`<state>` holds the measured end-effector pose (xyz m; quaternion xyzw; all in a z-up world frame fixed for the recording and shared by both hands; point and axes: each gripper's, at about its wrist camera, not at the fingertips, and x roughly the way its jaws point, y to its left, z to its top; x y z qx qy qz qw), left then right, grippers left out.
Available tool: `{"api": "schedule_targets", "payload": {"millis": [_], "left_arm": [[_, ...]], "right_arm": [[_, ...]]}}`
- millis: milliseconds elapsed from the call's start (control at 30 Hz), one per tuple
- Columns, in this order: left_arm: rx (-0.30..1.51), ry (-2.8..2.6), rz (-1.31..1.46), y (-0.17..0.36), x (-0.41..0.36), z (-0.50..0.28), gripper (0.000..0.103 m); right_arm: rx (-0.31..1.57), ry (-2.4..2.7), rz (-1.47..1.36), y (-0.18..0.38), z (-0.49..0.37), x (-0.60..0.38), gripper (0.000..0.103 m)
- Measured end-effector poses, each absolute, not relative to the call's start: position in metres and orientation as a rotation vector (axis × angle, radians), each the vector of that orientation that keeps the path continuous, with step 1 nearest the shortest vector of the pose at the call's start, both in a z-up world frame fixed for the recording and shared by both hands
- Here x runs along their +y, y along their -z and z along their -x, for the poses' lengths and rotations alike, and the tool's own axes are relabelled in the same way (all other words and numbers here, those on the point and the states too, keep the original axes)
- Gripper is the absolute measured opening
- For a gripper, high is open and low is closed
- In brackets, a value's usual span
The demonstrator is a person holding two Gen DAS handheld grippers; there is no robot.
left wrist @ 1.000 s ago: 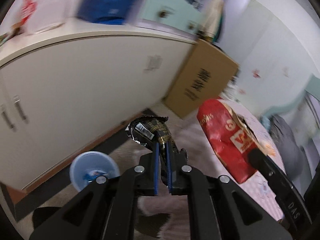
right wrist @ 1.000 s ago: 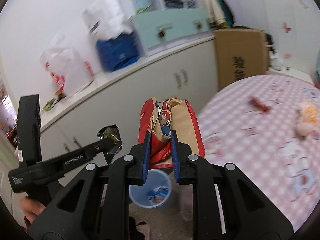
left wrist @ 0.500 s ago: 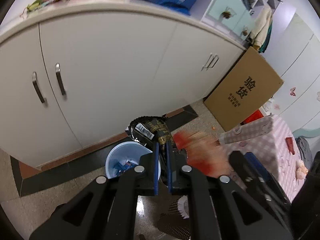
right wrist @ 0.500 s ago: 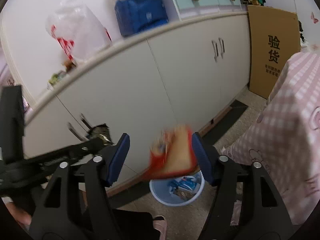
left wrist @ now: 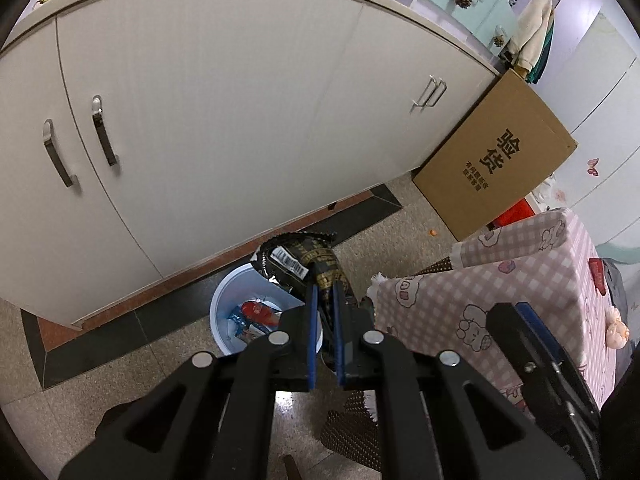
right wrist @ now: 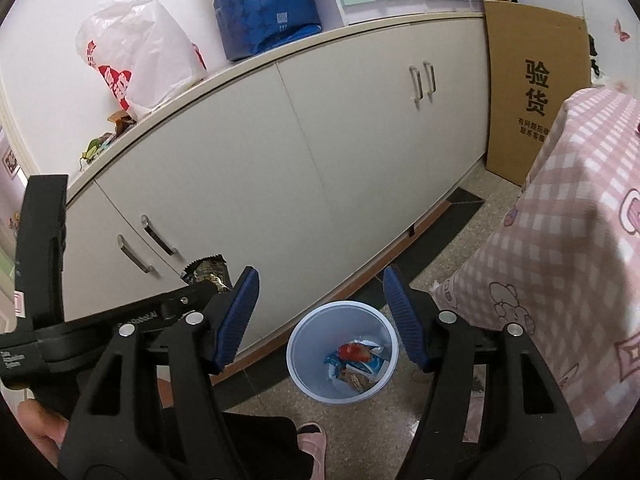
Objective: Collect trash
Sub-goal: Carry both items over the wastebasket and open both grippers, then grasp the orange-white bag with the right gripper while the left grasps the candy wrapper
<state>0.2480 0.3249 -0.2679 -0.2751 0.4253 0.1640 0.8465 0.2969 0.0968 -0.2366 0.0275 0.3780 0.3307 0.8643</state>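
The left gripper (left wrist: 324,300) pinches a black wrapper (left wrist: 298,260) above the bin (right wrist: 342,350), over its rim; the right gripper (right wrist: 320,312) hangs spread wide and empty above the bin, where red and blue wrappers (right wrist: 356,360) lie

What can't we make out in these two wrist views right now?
- Left wrist: lower part of the black wrapper, hidden between the left claw fingers.
- Left wrist: near rim of the bin, covered by wrapper and claw.
- Right wrist: items in the bin overlap; the full count is unclear, print too small to read.
- Right wrist: most of the black wrapper, hidden behind the left claw's body.
- Right wrist: the right claw stands open and empty.
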Motion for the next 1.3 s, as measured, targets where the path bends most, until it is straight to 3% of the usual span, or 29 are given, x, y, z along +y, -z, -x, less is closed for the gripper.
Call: {"api": "schedule_targets", "payload": {"millis": [367,400,433,500,933,1300], "left_arm": [[0.885,-0.337,0.57,0.262,0.32,-0.261,0.01],[0.879,-0.343,0.571,0.262,0.321,-0.262,0.017],[0.881,-0.349,0.572,0.263,0.321,-0.264,0.04],[0.891,-0.36,0.581,0.264,0.321,-0.266,0.066],[0.842,-0.314,0.541,0.226,0.293,-0.255,0.066],[0.789,-0.168,0.409,0.171,0.197,-0.272,0.069]], "right_arm": [[0.731,-0.668,-0.1,0.223,-0.296,0.082,0.065],[0.73,-0.665,-0.103,0.222,-0.297,0.08,0.065],[0.728,-0.664,-0.107,0.221,-0.297,0.079,0.065],[0.728,-0.659,-0.108,0.221,-0.297,0.077,0.065],[0.691,-0.641,-0.131,0.199,-0.285,0.051,0.065],[0.59,-0.533,-0.178,0.156,-0.278,-0.036,0.068]]}}
